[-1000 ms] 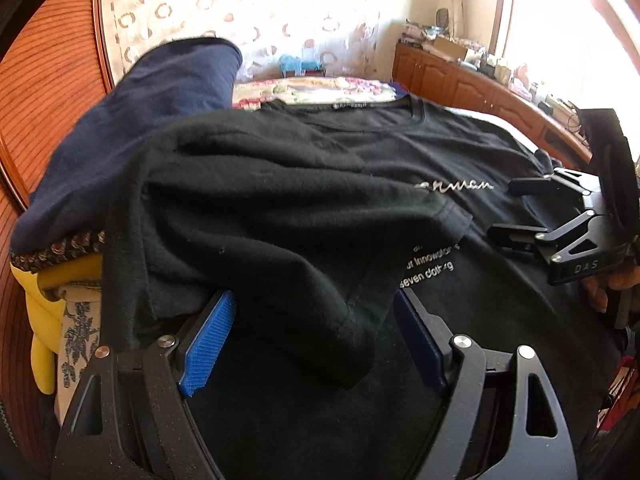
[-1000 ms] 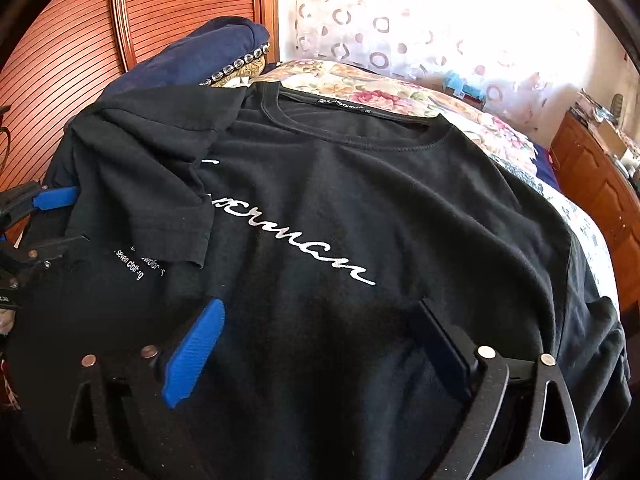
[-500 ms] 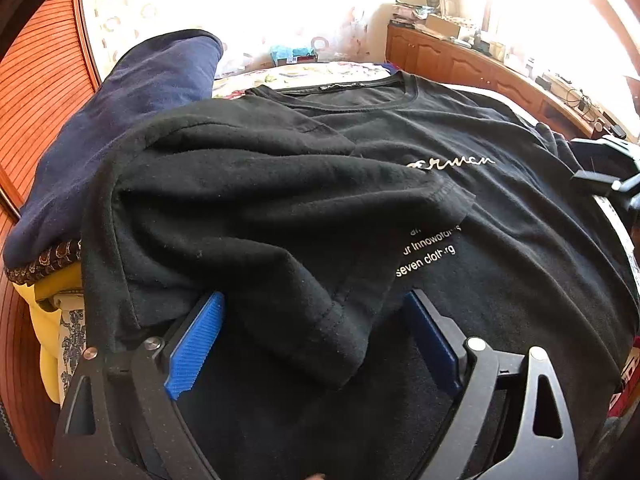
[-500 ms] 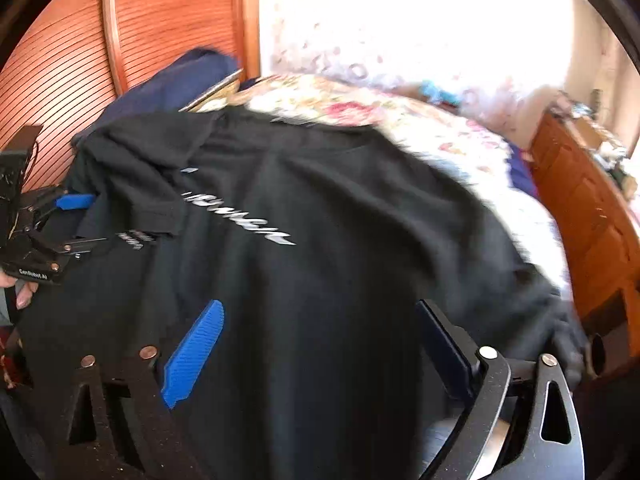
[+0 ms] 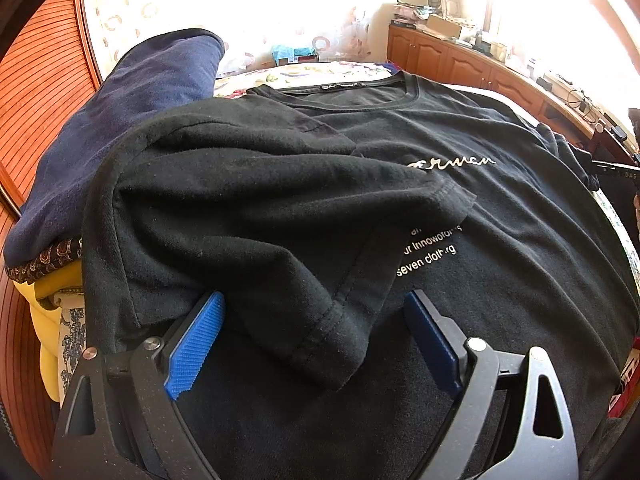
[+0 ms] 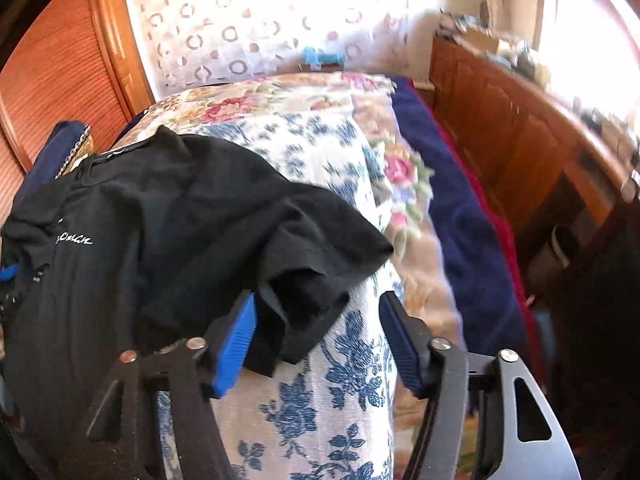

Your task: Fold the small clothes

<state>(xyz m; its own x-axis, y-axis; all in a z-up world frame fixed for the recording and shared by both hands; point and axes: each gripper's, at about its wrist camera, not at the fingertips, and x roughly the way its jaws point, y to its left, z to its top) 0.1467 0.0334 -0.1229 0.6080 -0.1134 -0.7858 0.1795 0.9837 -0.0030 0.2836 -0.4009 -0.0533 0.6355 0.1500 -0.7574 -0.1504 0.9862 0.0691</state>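
Sunlight pours through a patterned curtain point(image 6: 240, 32) at the back, washing it almost white. On the left, a ribbed reddish wood panel point(image 5: 44, 72). Along the right wall runs a wooden cabinet point(image 5: 452, 60) with clutter on top, under a bright window point(image 5: 532, 12). In the middle, a bed point(image 6: 320, 152) under a floral cover.

Black gripper frames, silver screws, ribbed blue fingers point(image 5: 195, 346)

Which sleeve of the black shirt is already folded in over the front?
The sleeve by the left tool, lying over the print. The other sleeve is spread out on the floral cover, between the closing right tool jaws.
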